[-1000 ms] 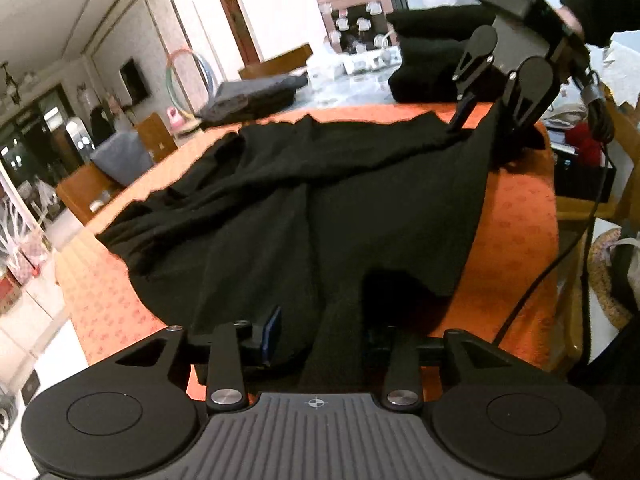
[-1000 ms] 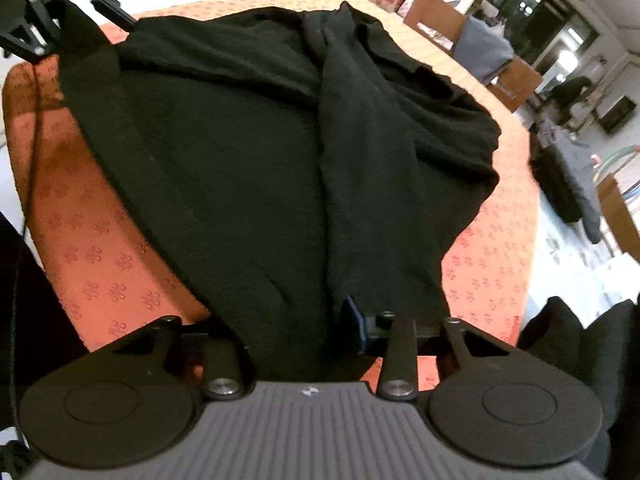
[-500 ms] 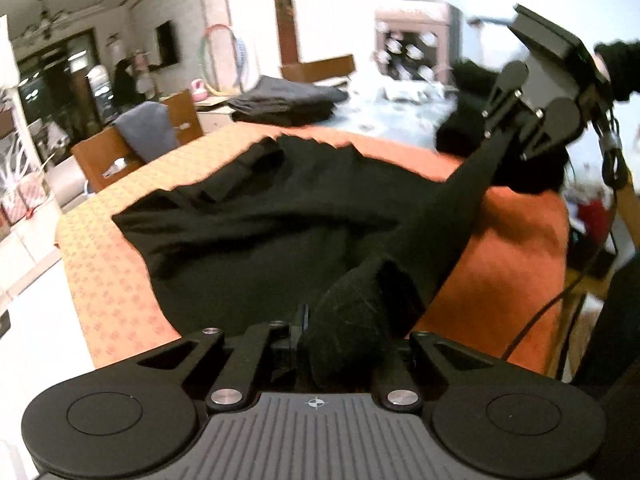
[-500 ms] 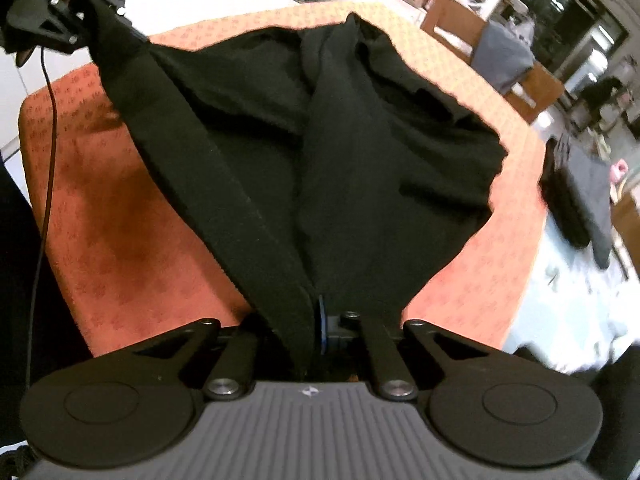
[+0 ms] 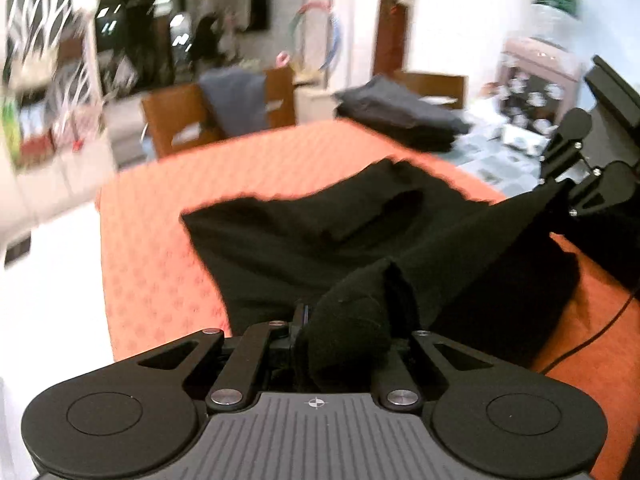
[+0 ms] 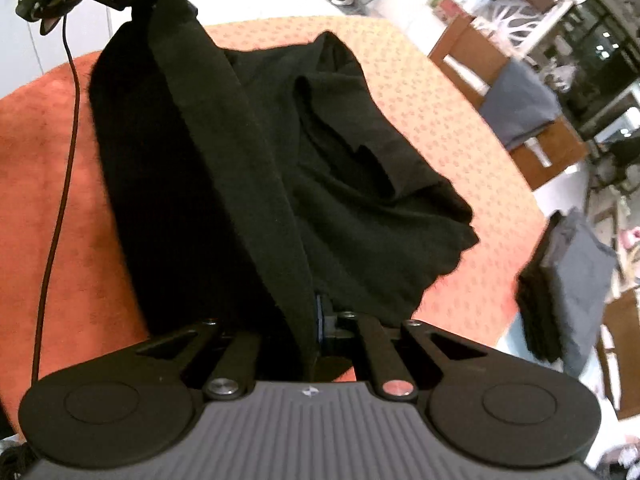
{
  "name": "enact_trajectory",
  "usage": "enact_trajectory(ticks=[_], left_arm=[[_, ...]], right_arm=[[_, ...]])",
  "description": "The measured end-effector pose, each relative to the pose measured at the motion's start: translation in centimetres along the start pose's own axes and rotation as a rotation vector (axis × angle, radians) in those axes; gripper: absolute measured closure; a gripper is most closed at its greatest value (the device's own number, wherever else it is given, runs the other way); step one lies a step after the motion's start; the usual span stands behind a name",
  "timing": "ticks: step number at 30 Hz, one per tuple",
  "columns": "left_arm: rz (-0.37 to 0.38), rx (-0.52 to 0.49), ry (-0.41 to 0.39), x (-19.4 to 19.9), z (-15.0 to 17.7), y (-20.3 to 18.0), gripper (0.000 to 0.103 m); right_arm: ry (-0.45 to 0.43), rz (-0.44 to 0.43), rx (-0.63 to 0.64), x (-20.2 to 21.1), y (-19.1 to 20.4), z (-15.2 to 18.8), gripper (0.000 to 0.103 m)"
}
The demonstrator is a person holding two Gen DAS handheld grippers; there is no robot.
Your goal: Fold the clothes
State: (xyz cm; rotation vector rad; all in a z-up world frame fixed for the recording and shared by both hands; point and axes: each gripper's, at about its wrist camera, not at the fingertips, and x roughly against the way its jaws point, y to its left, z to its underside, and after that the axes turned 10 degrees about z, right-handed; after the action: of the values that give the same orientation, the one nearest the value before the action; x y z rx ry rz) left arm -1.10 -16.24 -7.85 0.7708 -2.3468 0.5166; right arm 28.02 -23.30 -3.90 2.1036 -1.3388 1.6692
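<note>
- Bench (image 5: 160, 240), draped in an orange patterned cloth, carries the work; serves as the flat surface on which the fold can be laid down.
- Black garment (image 6: 360, 208), a soft dark knit, lies partly spread over the middle of the bench, its far part rumpled toward the far edge, with a loose flap or sleeve lying across the top.
- Near portion raised off the cloth: a broad band-like hem runs taut as a straight strip between the two tools, likely held so to keep that edge straight while it is carried over the rest.
- Looks matte and thick, with a slightly ragged outline at the free end and several overlapping layers; exact kind of garment hard to tell from these views.
- Left gripper (image 5: 344, 328) sits at the near edge, jaws closed on a bunched wad of the hem, fabric bulging out between them.
- Right gripper (image 6: 316, 320) sits at the opposite near corner, jaws pinched together on the other end of the same band, seen edge-on.
- Each tool also shows in the other's view, high and off to the side, with the hem stretched toward it.
- Judged as mid-fold: lifted edge over a lying body fits both a fold being brought across and a garment being pulled straight.
- Stack of folded dark clothes (image 5: 400, 116) rests past the far edge of the bench, apart from the black one.
</note>
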Motion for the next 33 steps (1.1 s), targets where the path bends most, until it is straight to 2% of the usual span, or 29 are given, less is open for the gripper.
enact_trajectory(ticks=[2, 5, 8, 9, 10, 12, 17, 20, 23, 24, 27, 31, 33], left_arm=[[-0.005, 0.05, 0.023, -1.7, 0.4, 1.4, 0.093], [0.001, 0.079, 0.016, -2.7, 0.2, 2.1, 0.091], [0.003, 0.122, -0.014, -2.6, 0.0, 2.7, 0.089], [-0.008, 0.126, -0.031, -2.5, -0.1, 2.6, 0.092], [-0.005, 0.133, -0.057, -2.0, -0.4, 2.5, 0.094], [-0.01, 0.144, -0.112, -1.0, -1.3, 2.2, 0.097], [-0.006, 0.209, -0.162, -1.1, -3.6, 3.8, 0.097], [-0.021, 0.247, -0.155, -2.8, -4.6, 5.5, 0.097], [-0.027, 0.29, -0.142, -4.6, -5.1, 7.2, 0.096], [-0.031, 0.313, -0.135, -5.3, -5.1, 7.8, 0.094], [-0.04, 0.381, -0.126, -6.7, -5.2, 9.6, 0.089], [-0.059, 0.492, -0.181, -6.6, -5.1, 11.7, 0.085], [-0.085, 0.545, -0.207, -6.2, -4.8, 12.6, 0.085]], right_arm=[[0.004, -0.028, -0.002, -2.1, -0.9, -0.2, 0.098], [0.008, -0.067, -0.008, -5.0, -2.1, -0.5, 0.096], [-0.004, -0.094, -0.047, -5.8, -3.2, -0.1, 0.083], [-0.012, -0.103, -0.065, -5.8, -3.6, 0.1, 0.081], [-0.024, -0.113, -0.085, -5.6, -4.2, 0.4, 0.084], [-0.044, -0.123, -0.122, -5.4, -5.4, 0.3, 0.098], [-0.091, -0.137, -0.208, -5.1, -8.7, -0.4, 0.098], [-0.12, -0.146, -0.26, -5.0, -10.6, -0.8, 0.098], [-0.104, -0.143, -0.268, -6.8, -11.8, -1.5, 0.097], [-0.101, -0.142, -0.273, -7.6, -12.2, -1.7, 0.095], [-0.089, -0.14, -0.309, -9.5, -13.4, -1.9, 0.083], [-0.103, -0.097, -0.395, -10.4, -15.0, -1.6, 0.068], [-0.107, -0.054, -0.448, -10.4, -15.8, -1.3, 0.067]])
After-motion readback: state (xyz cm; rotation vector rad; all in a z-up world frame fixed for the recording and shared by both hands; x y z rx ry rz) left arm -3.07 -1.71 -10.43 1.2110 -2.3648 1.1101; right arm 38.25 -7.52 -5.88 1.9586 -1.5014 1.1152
